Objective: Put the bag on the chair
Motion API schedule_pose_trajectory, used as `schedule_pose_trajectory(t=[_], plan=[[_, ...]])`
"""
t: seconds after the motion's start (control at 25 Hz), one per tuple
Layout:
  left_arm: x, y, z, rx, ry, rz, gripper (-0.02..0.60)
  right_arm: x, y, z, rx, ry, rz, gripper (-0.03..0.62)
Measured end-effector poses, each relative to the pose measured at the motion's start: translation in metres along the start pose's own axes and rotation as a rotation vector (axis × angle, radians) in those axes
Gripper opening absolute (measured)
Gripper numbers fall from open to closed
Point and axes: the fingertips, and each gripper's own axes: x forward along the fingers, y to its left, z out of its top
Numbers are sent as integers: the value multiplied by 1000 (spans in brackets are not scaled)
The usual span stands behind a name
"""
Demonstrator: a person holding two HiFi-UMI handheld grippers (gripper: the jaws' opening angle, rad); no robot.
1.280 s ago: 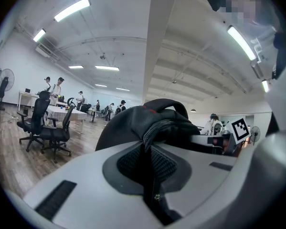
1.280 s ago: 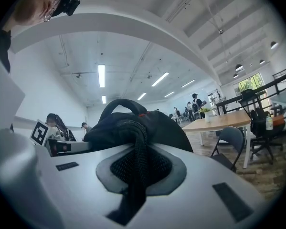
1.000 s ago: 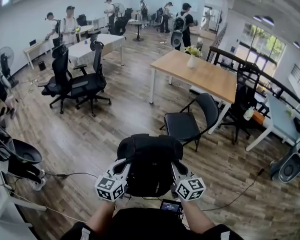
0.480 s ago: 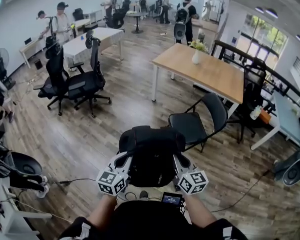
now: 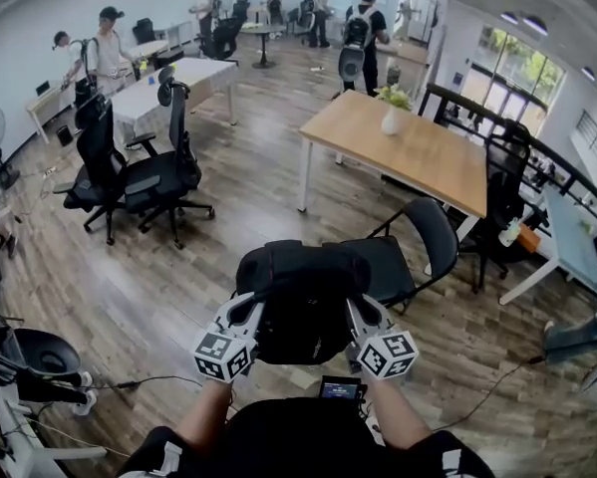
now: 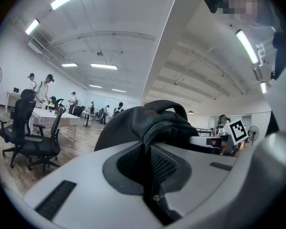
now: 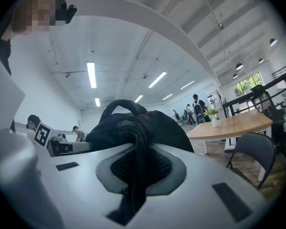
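Observation:
A black backpack (image 5: 300, 302) hangs in the air between my two grippers, held by its straps. In the head view my left gripper (image 5: 250, 313) is on its left side and my right gripper (image 5: 356, 313) on its right. The left gripper view shows the left gripper (image 6: 150, 168) shut on a black strap, with the backpack (image 6: 133, 128) just beyond. The right gripper (image 7: 135, 173) is likewise shut on a woven strap of the backpack (image 7: 147, 125). The black chair (image 5: 433, 235) stands just beyond the bag, which hides part of its seat.
A wooden table (image 5: 418, 157) with a white vase (image 5: 390, 119) stands behind the chair. Black office chairs (image 5: 144, 179) stand at the left, another dark chair (image 5: 504, 182) at the right by a railing. Several people are at the far end. A cable (image 5: 129, 381) lies on the floor.
Both grippers have carried the backpack forward towards the black chair. The chair now sits closer and partly behind the bag. The grip on the straps is unchanged.

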Motion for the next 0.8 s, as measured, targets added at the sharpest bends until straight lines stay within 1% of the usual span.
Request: schedule_pose_trajectory(t=[0.36, 0.6, 0.8], plan=[[67, 49, 6, 3, 15, -6, 18, 71, -46, 4, 13, 14, 2, 34], [127, 83, 10, -15, 37, 2, 18, 125, -87, 10, 16, 28, 17, 34], [181, 107, 23, -1, 31, 12, 18, 172, -128, 27, 6, 27, 42, 34]])
